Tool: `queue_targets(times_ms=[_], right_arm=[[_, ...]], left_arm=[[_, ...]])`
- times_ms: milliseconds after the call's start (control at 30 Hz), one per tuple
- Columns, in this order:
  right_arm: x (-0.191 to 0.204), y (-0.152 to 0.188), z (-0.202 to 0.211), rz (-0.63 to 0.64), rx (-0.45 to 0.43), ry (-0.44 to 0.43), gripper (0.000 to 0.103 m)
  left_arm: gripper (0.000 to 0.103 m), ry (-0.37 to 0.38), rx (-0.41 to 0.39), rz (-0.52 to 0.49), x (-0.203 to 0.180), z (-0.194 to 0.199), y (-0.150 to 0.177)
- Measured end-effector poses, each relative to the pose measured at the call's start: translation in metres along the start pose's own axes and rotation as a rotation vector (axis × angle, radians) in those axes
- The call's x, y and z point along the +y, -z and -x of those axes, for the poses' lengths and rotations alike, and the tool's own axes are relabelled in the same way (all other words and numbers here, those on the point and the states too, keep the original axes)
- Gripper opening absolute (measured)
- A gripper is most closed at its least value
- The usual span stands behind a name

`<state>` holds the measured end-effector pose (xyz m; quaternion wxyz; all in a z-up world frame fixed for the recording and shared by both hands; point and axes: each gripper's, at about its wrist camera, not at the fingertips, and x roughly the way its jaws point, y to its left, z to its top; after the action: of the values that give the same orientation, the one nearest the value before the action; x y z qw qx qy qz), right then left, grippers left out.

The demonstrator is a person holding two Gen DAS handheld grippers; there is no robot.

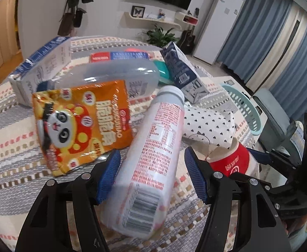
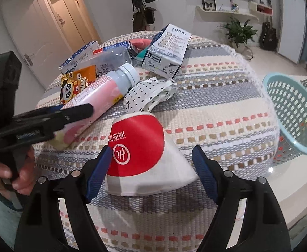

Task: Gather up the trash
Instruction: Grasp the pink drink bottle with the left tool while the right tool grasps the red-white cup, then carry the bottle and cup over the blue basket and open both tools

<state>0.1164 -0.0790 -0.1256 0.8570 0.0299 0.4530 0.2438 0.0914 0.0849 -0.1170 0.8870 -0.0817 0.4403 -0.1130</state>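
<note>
Blue ribbed pads frame two pieces of litter on a striped woven tablecloth [image 2: 216, 96] as a person works a hand-held gripper in each hand. The left gripper [image 1: 152, 176] stands with its jaws apart around the lower body of a pink-and-white plastic bottle [image 1: 153, 147] lying on its side, cap pointing away; its left pad looks to be at or against the bottle's flank, while a clear gap shows at the other. The right gripper [image 2: 151, 174], jaws also spread and touching nothing firmly, straddles a crushed red-and-white paper cup [image 2: 140, 153] lying between its pads, rim facing away. The bottle is probably light, smooth and round, liable to roll or slip, so a squeeze across its mid-body looks safest. The cup is likely featherweight and soft, apt to fold further; pinching across its flattened walls should hold. Beyond the jaws lie an orange snack packet [image 1: 82, 126], dotted paper [image 2: 149, 96] and milk cartons [image 2: 166, 50]; right of the right gripper, off the table's edge, waits a pale green basket [image 2: 294, 113].
</note>
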Motion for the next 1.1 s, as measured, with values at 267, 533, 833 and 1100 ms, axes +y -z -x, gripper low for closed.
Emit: queue_targets(times_ms=[267, 533, 833, 1100], right_arm=[[0.0, 0.001, -0.003, -0.021, 0.006, -0.046, 0.061], [0.017, 0.002, 0.025, 0.075, -0.061, -0.041, 0.031], [0.032, -0.004, 0.058, 0.142, -0.157, -0.038, 0.028], [0.024, -0.02, 0.088, 0.127, -0.247, 0.003, 0.028]], left_arm=[[0.052, -0.031, 0.007, 0.001, -0.008, -0.006, 0.008], [0.047, 0.007, -0.054, 0.067, -0.005, 0.015, 0.024], [0.047, 0.037, -0.163, 0.091, -0.01, 0.057, 0.022], [0.047, 0.078, -0.243, 0.056, -0.027, 0.085, -0.001]])
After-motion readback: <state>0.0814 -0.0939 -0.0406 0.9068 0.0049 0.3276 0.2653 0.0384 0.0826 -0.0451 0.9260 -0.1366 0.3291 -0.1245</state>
